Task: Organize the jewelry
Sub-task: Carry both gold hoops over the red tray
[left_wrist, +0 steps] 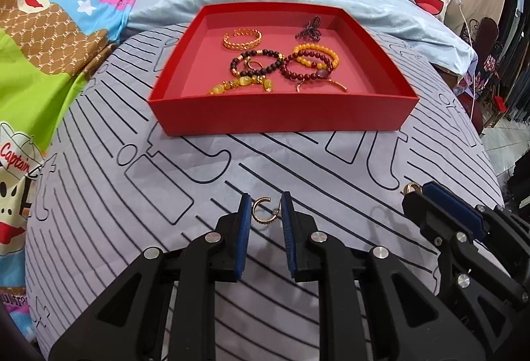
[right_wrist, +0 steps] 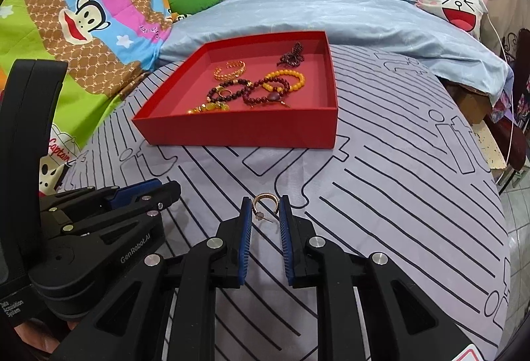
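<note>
Now clamped in each gripper, one gold hoop earring. Left gripper [left_wrist: 265, 207] pinched on its earring [left_wrist: 263, 212], hoop gap turned toward 1 o'clock, ring held roughly upright between the blue pads [left_wrist: 244, 212]. Right gripper [right_wrist: 265, 212] clenched on the other earring [right_wrist: 263, 205], arch uppermost, opening toward 6 o'clock, post slanting toward 4 o'clock. Both held off the striped sheet [left_wrist: 99, 195]. At 12 o'clock from each gripper, well apart, red tray [left_wrist: 281, 119] with beaded bracelets [left_wrist: 311, 63], a gold cuff [left_wrist: 241, 39] and a dark clip [left_wrist: 309, 28].
</note>
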Demonstrator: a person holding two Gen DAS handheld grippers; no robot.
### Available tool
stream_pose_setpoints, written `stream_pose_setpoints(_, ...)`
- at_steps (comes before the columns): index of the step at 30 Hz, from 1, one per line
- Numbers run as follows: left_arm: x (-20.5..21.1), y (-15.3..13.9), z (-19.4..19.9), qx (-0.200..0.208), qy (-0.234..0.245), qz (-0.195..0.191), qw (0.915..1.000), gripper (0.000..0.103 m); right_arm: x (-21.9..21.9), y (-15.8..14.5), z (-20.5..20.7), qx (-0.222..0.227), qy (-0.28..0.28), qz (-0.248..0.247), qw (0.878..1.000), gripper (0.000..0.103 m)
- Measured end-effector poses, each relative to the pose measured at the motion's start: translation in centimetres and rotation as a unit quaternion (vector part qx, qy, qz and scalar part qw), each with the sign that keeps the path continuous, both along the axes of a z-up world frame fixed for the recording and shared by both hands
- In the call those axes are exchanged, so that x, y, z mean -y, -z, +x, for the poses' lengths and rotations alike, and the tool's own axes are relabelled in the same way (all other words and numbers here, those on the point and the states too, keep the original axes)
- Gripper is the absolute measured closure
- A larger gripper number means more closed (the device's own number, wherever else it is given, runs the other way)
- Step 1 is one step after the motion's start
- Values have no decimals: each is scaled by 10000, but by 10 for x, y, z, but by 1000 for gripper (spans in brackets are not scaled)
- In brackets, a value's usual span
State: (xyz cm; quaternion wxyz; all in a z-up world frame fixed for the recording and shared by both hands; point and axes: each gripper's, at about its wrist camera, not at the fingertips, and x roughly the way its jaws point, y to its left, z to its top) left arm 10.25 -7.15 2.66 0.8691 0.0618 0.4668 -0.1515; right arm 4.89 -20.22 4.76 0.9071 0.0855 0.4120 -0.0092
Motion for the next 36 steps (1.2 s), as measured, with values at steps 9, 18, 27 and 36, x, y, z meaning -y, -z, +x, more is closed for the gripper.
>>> stream_pose_setpoints(9, -13, -31, -11, 276, -66, -67, 9996, 85, -10, -30, -7, 313, -106, -88, 9994, 87)
stream_pose_setpoints(18, -18, -61, -7, 606, -93, -148, 9980, 85, -15, -57, -1, 601, -188, -202, 9978, 87)
stream_pose_setpoints(27, -15, -83, 12, 875, -89, -170, 9960, 85, -13, -73, 20, 779, -227, -183, 9965, 87)
stream_pose_setpoints(36, -3, -87, 57, 993, -145, -89, 9949, 85, 1, -73, 69, 782, -169, -204, 9966, 87)
